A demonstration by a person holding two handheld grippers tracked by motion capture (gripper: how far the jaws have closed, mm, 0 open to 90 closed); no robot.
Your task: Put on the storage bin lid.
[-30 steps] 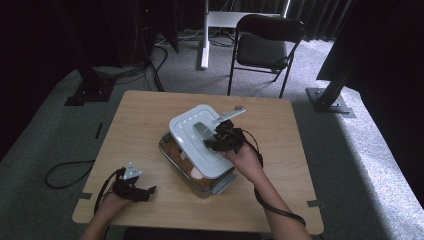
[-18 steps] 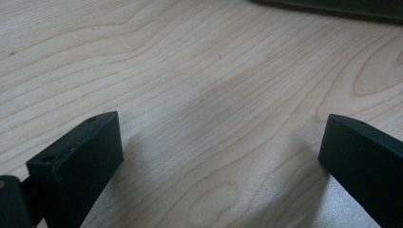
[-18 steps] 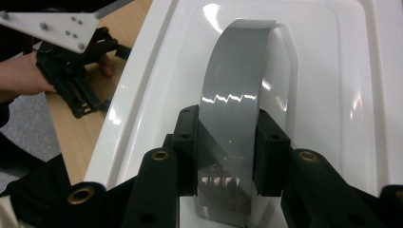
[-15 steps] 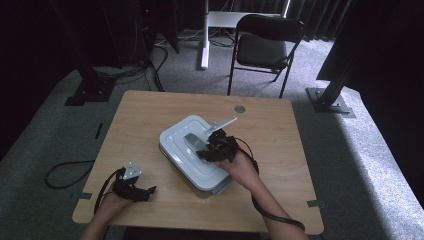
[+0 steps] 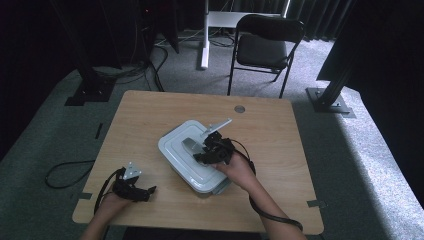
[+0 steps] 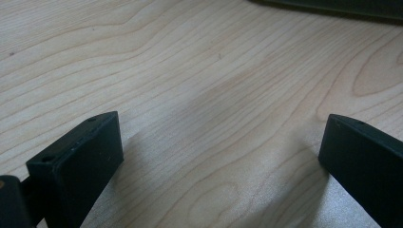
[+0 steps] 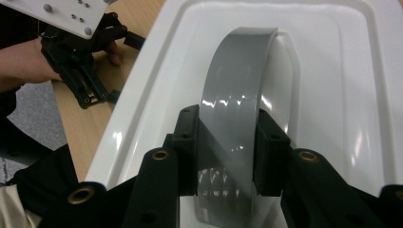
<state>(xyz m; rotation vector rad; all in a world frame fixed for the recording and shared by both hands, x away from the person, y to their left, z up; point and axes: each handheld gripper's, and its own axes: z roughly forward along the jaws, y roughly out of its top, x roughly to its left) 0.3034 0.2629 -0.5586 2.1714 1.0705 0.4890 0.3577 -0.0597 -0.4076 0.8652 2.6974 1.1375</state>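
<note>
Lid (image 5: 186, 155), white plastic, rectangular, with a grey arched handle (image 7: 240, 90) along its middle: seated on a container whose grey lower edge (image 5: 220, 188) shows at the lid's near corner; the whole stands near the middle of the surface (image 5: 280, 130).

Right gripper (image 5: 210, 150): over the lid's centre, fingers (image 7: 185, 142) narrowed onto the grey handle, one on each flank of the strap, holding it. My right hand (image 5: 239, 170) sits just behind the gripper, toward the lid's near-right corner.

Left gripper (image 5: 134, 187): resting on the surface well apart from the lid, toward the near-left edge. Its fingers (image 6: 81, 161) stand wide, with bare wood grain between them and nothing held.

Step in hand, as I judge it: the lid is down on the container, apparently level, and the grasp on the handle is not yet released.

Next move calls for: spreading the right fingers clear of the strap, then lifting straight up from the lid so it is not dragged askew. Whether the lid is pressed fully home all round, I cannot tell.
</note>
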